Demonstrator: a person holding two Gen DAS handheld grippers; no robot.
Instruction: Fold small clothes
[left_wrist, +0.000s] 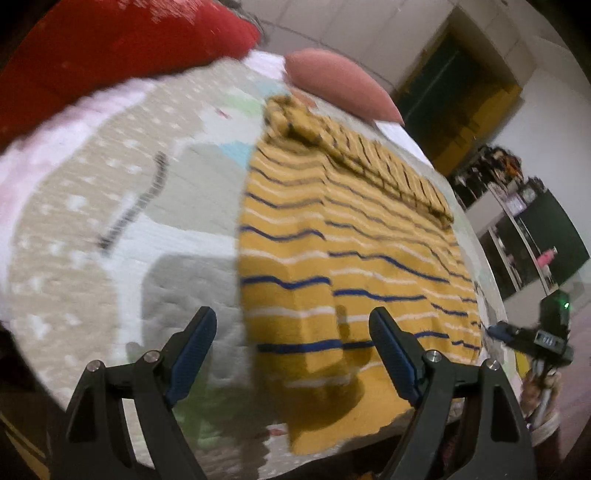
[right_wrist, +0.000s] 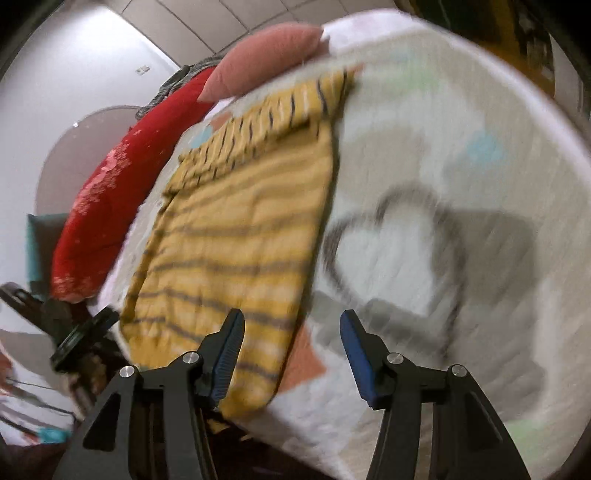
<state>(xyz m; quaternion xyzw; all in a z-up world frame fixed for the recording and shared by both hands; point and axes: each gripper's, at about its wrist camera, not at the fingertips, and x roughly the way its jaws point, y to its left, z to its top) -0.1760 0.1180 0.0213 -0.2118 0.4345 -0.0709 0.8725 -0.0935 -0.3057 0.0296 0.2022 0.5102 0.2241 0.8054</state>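
A yellow knit garment (left_wrist: 332, 266) with blue and white stripes lies flat on the bed, one sleeve folded across its far end. My left gripper (left_wrist: 291, 332) hovers open over the garment's near left edge, nothing between its fingers. In the right wrist view the same garment (right_wrist: 236, 229) lies to the left, blurred. My right gripper (right_wrist: 291, 332) is open above the garment's near right corner and the quilt, holding nothing. The right gripper also shows in the left wrist view as a black device (left_wrist: 543, 336) at the bed's right edge.
A patterned quilt (left_wrist: 110, 221) covers the bed. A red pillow (left_wrist: 110, 48) and a pink pillow (left_wrist: 340, 85) lie at the head. Dark shelves (left_wrist: 517, 221) stand beyond the bed's right side. The bed's near edge (right_wrist: 332, 443) runs just below both grippers.
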